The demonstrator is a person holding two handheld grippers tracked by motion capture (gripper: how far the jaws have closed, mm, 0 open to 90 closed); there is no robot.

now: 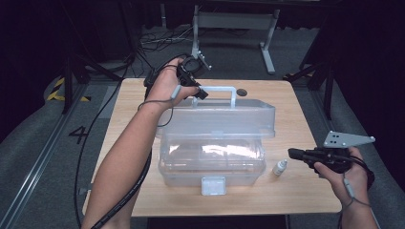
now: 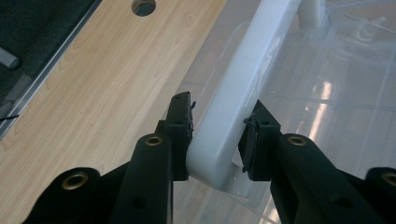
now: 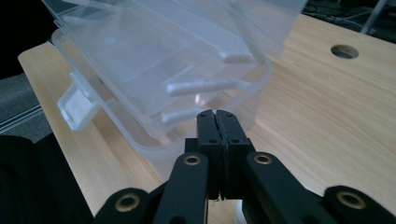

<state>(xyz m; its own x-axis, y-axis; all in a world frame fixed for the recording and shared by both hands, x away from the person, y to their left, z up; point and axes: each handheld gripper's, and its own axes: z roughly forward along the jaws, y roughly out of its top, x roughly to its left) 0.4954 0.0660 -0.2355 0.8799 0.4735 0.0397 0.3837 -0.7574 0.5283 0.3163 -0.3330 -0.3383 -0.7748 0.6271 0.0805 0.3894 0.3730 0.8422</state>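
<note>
Lifting the lid of the clear box at table centre — its white handle is clamped by the left gripper; the right gripper, pressed closed and empty, is held beside a small bottle. Further raising is probably required.

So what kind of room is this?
Probably a lab or studio for recording, not a home: dark curtains surround a wooden table, loose cables lie on grey carpet, and the floor is marked with a number 4 and striped tape.
</note>
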